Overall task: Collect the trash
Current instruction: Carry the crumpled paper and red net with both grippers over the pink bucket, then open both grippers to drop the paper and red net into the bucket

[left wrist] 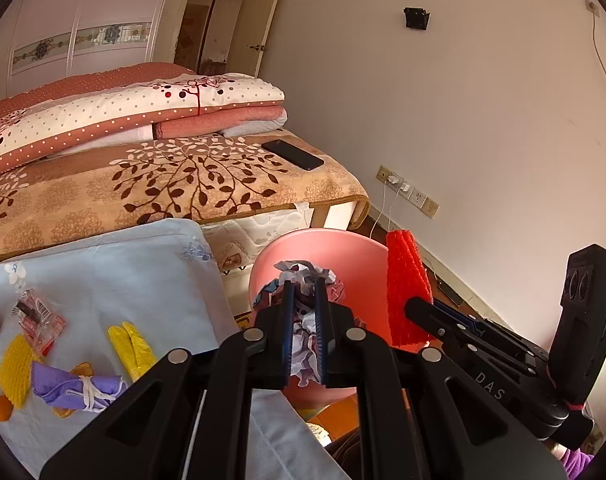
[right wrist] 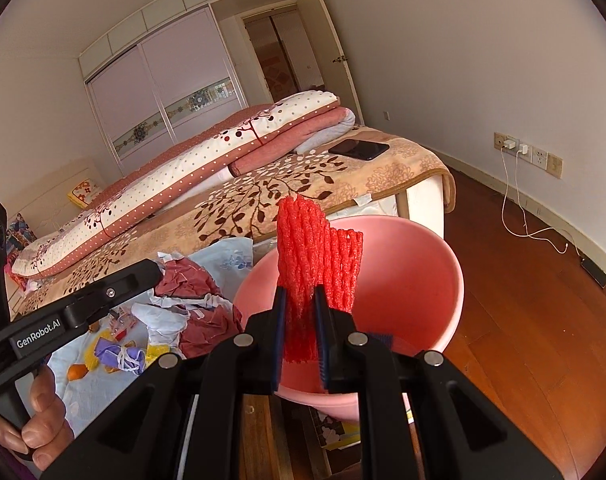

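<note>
Both of my grippers are clamped on trash above the pink basin [right wrist: 431, 264]. My left gripper [left wrist: 305, 280] holds crumpled paper [left wrist: 303, 340]; my right gripper [right wrist: 299, 288] holds red foam netting [right wrist: 315, 248].

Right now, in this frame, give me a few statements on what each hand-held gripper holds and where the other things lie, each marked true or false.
1. The left hand-held gripper is shut on crumpled paper. True.
2. The right hand-held gripper is open with nothing between its fingers. False: it is shut on red foam net.
3. A phone lies on the bed. True.
4. The pink bin already holds the foam net. False: the net is gripped above it.
5. The purple cloth bundle lies on the wooden floor. False: it lies on the pale blue sheet.
</note>
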`<state>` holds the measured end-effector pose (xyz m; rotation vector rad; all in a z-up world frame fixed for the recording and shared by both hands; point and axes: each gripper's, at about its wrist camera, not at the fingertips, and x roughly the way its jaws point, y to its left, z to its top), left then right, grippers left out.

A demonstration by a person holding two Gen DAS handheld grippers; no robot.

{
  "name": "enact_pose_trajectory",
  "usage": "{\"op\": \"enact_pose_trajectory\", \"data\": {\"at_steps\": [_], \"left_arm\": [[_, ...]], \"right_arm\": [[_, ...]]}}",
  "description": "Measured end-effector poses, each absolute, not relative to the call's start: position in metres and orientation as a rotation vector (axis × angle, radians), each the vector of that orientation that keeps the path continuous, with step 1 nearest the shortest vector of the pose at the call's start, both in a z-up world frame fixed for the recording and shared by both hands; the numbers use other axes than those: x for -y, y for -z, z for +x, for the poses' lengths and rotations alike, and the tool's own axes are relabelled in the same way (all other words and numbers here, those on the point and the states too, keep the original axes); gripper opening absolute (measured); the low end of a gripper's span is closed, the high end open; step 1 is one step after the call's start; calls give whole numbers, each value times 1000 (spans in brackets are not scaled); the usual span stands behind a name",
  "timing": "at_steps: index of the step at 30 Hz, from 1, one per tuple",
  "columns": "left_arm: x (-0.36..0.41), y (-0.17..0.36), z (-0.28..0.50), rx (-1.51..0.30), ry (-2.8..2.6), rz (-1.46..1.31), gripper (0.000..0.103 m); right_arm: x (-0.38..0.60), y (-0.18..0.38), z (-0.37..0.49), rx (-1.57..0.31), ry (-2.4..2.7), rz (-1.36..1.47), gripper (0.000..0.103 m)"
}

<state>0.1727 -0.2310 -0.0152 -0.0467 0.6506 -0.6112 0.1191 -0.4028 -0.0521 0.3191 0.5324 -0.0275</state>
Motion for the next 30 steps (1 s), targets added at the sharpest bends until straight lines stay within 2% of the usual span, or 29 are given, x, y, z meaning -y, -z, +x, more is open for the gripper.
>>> {"op": "enact_pose_trajectory", "data": {"at_steps": [18,24,26,30], "left_arm": [[263,50,195,-741,639,-76,10],[262,58,198,-796,638,-87,14],[261,58,197,-802,640,-92,22],[259,58,193,-799,642,-98,26]], "right_arm": [[426,79,134,-588,73,342,13],[428,82,136,-594,79,354,13],[428,83,137,-595,81,355,14],[428,83,136,-592,88,357,14]]}}
